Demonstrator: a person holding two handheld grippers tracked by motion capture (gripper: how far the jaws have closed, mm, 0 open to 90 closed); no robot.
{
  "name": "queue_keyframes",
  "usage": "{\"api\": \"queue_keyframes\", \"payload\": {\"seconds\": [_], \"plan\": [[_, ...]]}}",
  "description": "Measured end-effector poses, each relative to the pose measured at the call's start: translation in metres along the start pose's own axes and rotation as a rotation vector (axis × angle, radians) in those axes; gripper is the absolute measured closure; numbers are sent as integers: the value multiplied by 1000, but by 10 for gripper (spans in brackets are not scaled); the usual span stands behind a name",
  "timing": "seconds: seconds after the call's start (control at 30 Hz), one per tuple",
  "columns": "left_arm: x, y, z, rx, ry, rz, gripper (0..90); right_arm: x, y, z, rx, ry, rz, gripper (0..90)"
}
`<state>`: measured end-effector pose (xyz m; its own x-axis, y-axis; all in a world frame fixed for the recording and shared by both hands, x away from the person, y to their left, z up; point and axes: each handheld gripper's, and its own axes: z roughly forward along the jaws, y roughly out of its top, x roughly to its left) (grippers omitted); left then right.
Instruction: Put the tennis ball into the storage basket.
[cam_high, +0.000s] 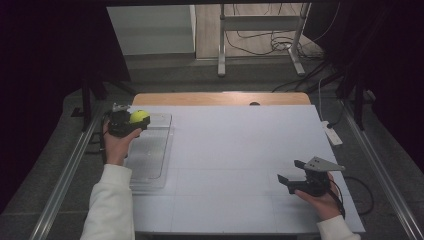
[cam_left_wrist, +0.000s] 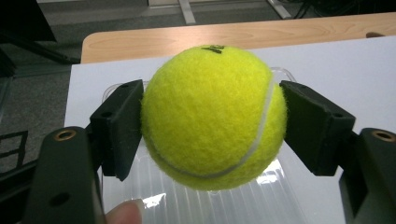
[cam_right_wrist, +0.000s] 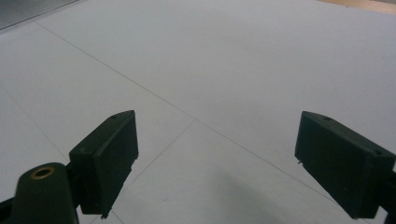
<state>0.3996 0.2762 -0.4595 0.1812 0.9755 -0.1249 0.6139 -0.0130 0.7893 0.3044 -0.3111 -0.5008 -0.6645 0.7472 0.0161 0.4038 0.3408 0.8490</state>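
Observation:
A yellow-green tennis ball (cam_left_wrist: 212, 114) sits between the two black pads of my left gripper (cam_left_wrist: 212, 126), which is shut on it. In the high view the ball (cam_high: 139, 116) hangs over the far end of a clear plastic tray (cam_high: 150, 155) at the table's left side, with the left gripper (cam_high: 131, 122) around it. My right gripper (cam_high: 292, 172) rests low at the near right of the table, jaws wide apart and nothing between them. The right gripper view has its pads (cam_right_wrist: 109, 158) over bare white table.
The white table top (cam_high: 240, 150) has a wooden strip (cam_high: 220, 98) along its far edge. A white power strip (cam_high: 332, 134) lies at the right edge. Metal rails run along both sides, and a metal stand with cables is on the floor beyond.

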Motion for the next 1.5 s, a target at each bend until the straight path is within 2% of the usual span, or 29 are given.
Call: {"api": "queue_keyframes", "payload": {"seconds": [0.33, 1.07, 1.5], "plan": [[1, -2, 6, 46, 9, 15, 269, 0, 0, 0, 2, -2, -1, 140], [3, -8, 17, 104, 28, 28, 269, 0, 0, 0, 4, -2, -4, 140], [2, -11, 27, 147, 31, 56, 268, 0, 0, 0, 5, -2, -4, 140]]}}
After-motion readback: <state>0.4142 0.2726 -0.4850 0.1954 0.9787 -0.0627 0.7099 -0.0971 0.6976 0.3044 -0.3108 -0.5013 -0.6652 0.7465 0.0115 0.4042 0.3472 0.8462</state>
